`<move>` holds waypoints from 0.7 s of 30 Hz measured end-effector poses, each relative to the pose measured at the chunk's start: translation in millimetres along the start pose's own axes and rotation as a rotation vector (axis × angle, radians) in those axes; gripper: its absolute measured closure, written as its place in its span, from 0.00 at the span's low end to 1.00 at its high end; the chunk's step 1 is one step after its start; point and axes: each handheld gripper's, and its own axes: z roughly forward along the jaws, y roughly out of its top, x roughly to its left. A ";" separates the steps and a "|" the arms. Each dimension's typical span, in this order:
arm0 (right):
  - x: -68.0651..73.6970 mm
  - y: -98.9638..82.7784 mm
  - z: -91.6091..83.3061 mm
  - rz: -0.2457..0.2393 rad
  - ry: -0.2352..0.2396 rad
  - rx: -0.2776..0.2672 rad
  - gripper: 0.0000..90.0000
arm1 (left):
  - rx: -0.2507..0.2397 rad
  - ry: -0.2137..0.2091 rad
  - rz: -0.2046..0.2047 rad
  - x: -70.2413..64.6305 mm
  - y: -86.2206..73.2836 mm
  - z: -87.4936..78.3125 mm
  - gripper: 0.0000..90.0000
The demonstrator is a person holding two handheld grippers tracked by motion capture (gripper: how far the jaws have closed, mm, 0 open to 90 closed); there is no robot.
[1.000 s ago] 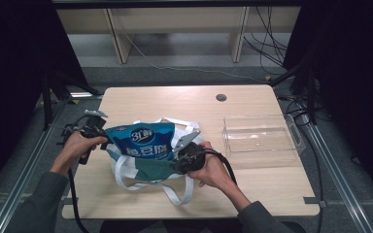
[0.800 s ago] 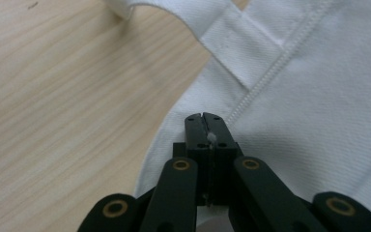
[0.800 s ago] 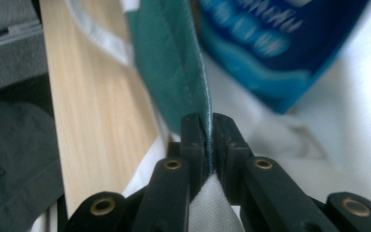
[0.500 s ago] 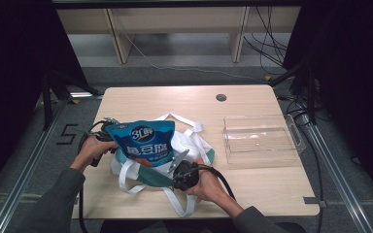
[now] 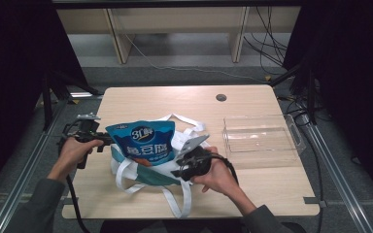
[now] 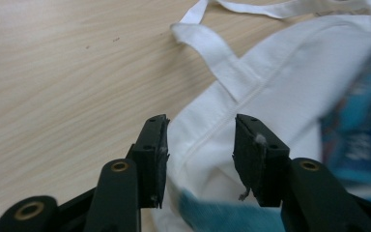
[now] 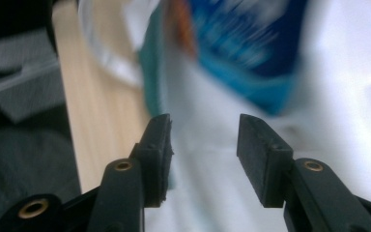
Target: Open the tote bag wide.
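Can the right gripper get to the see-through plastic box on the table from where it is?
Probably yes. The right gripper is open and holds nothing, and the clear plastic tray sits just beside that hand, with bare light wooden table between them.

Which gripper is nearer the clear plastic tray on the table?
Right. The right gripper sits at the tote bag's near edge, just left of the clear tray; the left gripper is beyond the blue pouch, far from it.

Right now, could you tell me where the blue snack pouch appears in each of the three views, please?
High view: the blue snack pouch stands left of centre, in the white tote bag.
Left gripper view: blurred at the right edge, beyond the jaws.
Right gripper view: blurred, top centre.
Shared landmark: the white tote bag under it.
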 end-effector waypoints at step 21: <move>-59.2 -3.3 -13.1 0.099 -0.211 0.021 0.53 | -0.005 -0.090 0.024 -92.1 -43.6 -12.1 0.54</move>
